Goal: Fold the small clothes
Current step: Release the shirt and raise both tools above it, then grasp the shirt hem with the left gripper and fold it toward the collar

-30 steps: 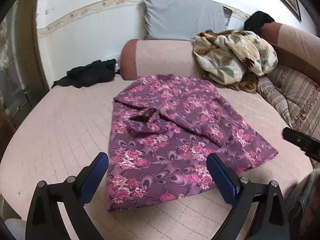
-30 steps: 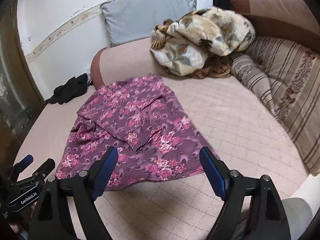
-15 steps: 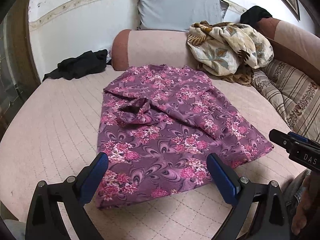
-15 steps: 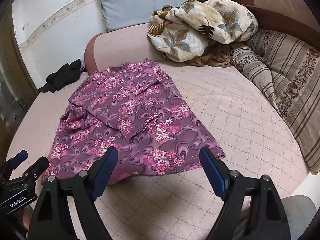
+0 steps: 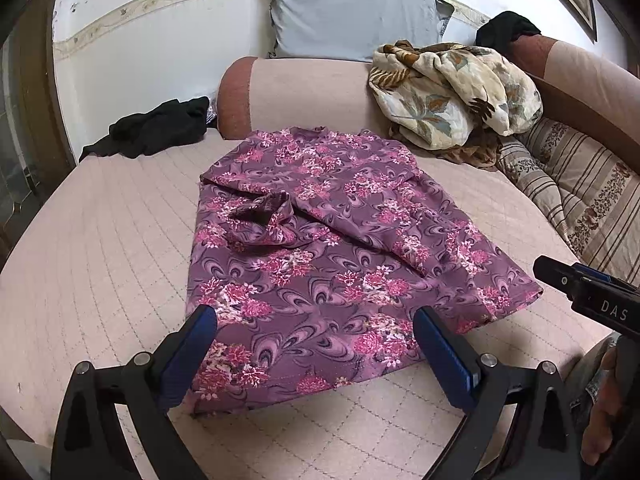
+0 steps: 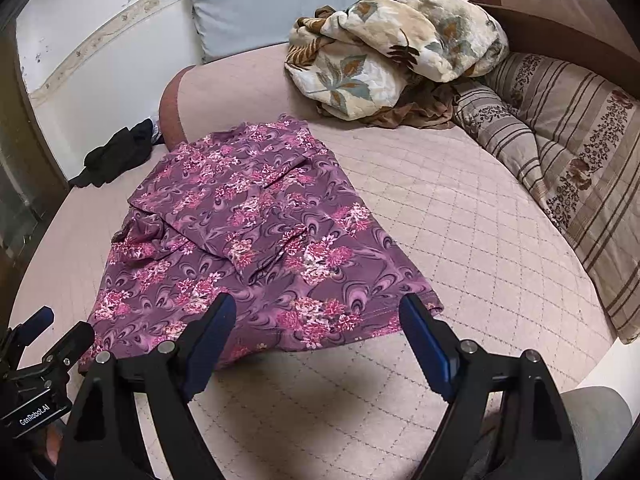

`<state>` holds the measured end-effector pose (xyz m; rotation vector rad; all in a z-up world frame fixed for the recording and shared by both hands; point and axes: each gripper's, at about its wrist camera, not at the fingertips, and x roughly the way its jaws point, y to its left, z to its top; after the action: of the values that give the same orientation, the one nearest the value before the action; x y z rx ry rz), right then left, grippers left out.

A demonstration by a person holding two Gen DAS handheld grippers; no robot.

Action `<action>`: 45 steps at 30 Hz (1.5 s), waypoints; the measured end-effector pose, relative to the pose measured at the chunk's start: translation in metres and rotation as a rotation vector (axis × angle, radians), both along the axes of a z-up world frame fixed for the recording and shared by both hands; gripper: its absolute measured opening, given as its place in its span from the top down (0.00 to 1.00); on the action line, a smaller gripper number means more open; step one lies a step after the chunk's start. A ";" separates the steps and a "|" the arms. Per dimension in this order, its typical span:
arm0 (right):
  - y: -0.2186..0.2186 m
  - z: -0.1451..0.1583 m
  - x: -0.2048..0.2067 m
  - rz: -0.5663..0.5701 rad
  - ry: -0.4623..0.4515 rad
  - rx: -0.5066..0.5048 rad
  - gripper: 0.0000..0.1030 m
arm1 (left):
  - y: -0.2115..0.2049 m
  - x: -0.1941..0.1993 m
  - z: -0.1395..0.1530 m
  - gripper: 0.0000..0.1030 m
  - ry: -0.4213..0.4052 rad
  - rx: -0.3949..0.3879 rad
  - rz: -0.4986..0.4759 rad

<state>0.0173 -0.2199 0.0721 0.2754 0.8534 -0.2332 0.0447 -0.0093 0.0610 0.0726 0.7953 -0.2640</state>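
Observation:
A purple garment with pink flowers (image 5: 328,248) lies spread on the pink quilted bed, with a sleeve folded over its middle; it also shows in the right wrist view (image 6: 248,236). My left gripper (image 5: 316,340) is open and empty, hovering over the garment's near hem. My right gripper (image 6: 316,324) is open and empty over the near right corner of the hem. The right gripper shows at the right edge of the left wrist view (image 5: 588,296). The left gripper shows at the lower left of the right wrist view (image 6: 36,360).
A floral blanket (image 5: 452,92) is heaped at the back right. A grey pillow (image 5: 352,16) leans on the wall. A black cloth (image 5: 156,128) lies at the back left. A pink bolster (image 5: 304,96) and striped cushions (image 6: 568,168) border the bed (image 6: 460,216).
Both grippers have moved forward and lower toward the garment's near hem. Both stay open. The garment has not moved.

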 end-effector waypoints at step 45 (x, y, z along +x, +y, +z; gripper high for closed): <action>-0.085 -0.095 0.076 -0.045 0.469 0.024 0.71 | 0.062 0.059 -0.083 0.29 0.444 -0.052 0.217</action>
<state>0.0928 -0.3051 -0.0224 0.2661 1.3152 -0.3367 0.1036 0.0530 -0.0224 -0.1261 1.2276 -0.0936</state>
